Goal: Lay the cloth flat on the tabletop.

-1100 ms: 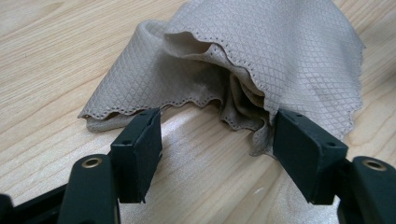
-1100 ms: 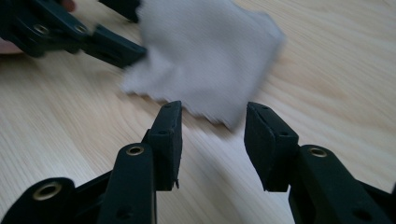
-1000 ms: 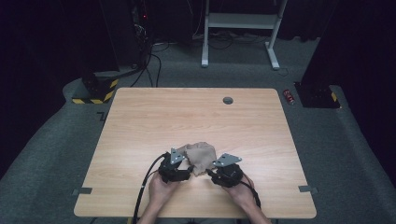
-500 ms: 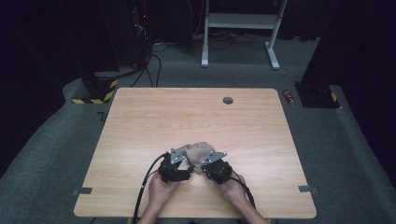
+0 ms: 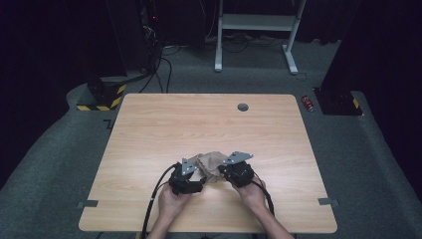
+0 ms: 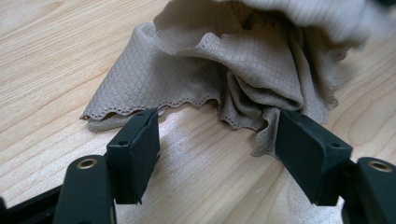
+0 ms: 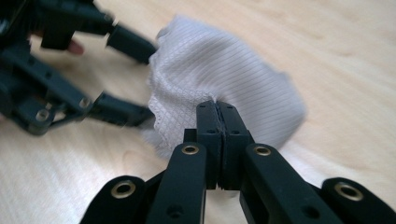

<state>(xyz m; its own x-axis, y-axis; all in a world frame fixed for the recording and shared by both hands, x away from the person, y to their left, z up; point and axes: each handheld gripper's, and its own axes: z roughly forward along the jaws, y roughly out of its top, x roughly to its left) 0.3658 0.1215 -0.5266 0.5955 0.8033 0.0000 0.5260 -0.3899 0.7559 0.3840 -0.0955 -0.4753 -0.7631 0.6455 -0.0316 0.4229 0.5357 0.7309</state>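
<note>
**Right gripper clamped on cloth edge, lift begun**

The beige cloth (image 5: 211, 166) is bunched on the near middle of the table (image 5: 149, 124), between the two grippers. Since a second ago, the right gripper (image 5: 225, 172) has been brought in from the right against the cloth, and its jaws, half open then, have been closed. In the right gripper view the two jaws are pressed flat together with a fold of the cloth's edge (image 7: 205, 84) pinched at their tips. The cloth is now drawn up into a peak on that side, where earlier it lay lower and flatter.

The left gripper (image 5: 198, 175) has not been shifted. Its jaws are held wide apart, low over the wood, with the scalloped hem of the cloth (image 6: 196, 100) just beyond the tips; nothing is gripped there, though the right-hand pad is brushed by a hanging fold.

Judgement: one grasp has been secured, so the cloth is likely to be lifted or spread next. A second hold by the left gripper on the near hem is probably needed first.
</note>
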